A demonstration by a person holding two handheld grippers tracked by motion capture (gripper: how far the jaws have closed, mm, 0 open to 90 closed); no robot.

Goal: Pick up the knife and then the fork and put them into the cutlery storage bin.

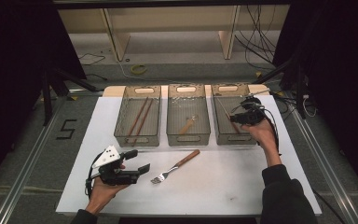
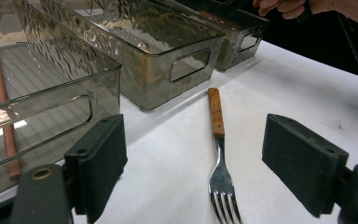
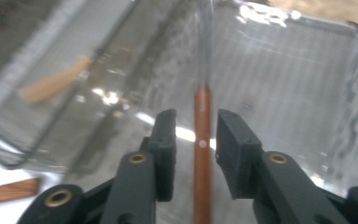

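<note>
Right gripper (image 3: 195, 136) hangs over the right-hand bin (image 1: 220, 134), jaws narrowly apart on either side of a wooden-handled knife (image 3: 202, 154), not clearly gripping it. Left gripper (image 2: 193, 170) rests on the white table (image 1: 214, 186) with jaws wide apart, a wooden-handled fork (image 2: 219, 154) lying between and just ahead.

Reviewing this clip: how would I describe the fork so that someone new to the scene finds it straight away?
Start at the white table with three clear bins in a row. The fork lies loose on the white surface in front of the middle bin, right of the left gripper. It alone lies outside the bins, with metal tines and a wooden handle.
</note>
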